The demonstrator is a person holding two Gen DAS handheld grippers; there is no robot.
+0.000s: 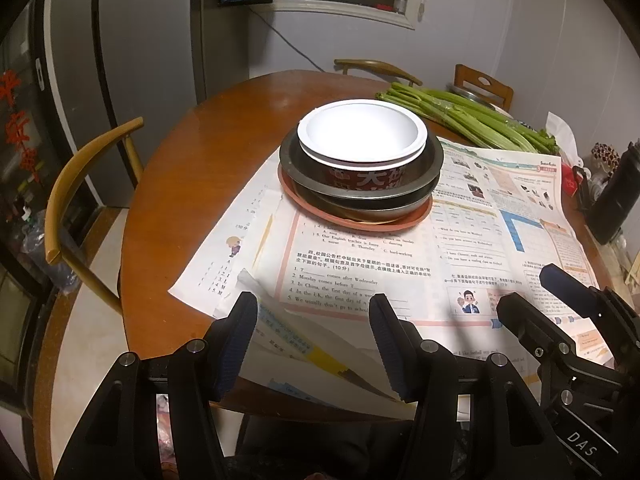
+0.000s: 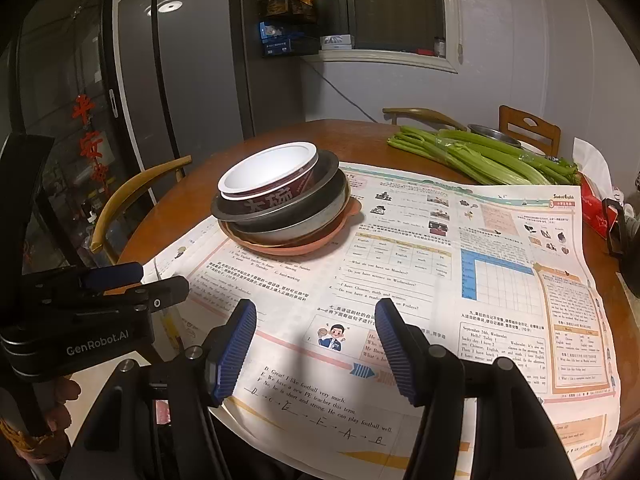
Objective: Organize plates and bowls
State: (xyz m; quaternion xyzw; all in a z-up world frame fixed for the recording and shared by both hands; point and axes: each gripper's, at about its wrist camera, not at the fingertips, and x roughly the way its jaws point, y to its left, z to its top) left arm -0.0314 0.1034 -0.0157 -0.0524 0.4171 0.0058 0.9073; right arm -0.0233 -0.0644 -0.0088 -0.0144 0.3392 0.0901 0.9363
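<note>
1. Big and gray, the tall fridge [image 2: 192, 60] fills the back of the kitchen by a gray wall.
2. A round brown wooden table [image 1: 208, 160] stands in front of it, with curved wooden chairs [image 1: 80, 184] around it.
3. Wide printed school papers [image 2: 420, 280] cover most of the table top.
4. A long bunch of green celery stalks [image 1: 472, 120] lies at the far side, well apart from the dishes.
5. The dishes sit in one stack on the papers, in the middle of the table. At the bottom is a flat pink plastic plate [image 2: 320, 240]. On it rest shiny round metal bowls [image 1: 360, 196].
6. On top sits a white paper bowl with a red printed side [image 1: 362, 132]. It looks very light and soft, so a hard squeeze could crush it. I think a soft pinch on its rim is best. The metal bowls look stiff and slippery, so their rims seem good to grab too.
7. The left gripper [image 1: 314, 336] and the right gripper [image 2: 316, 344] hang near the table edge, well short of the stack. Both jaws are partly open and hold nothing.
</note>
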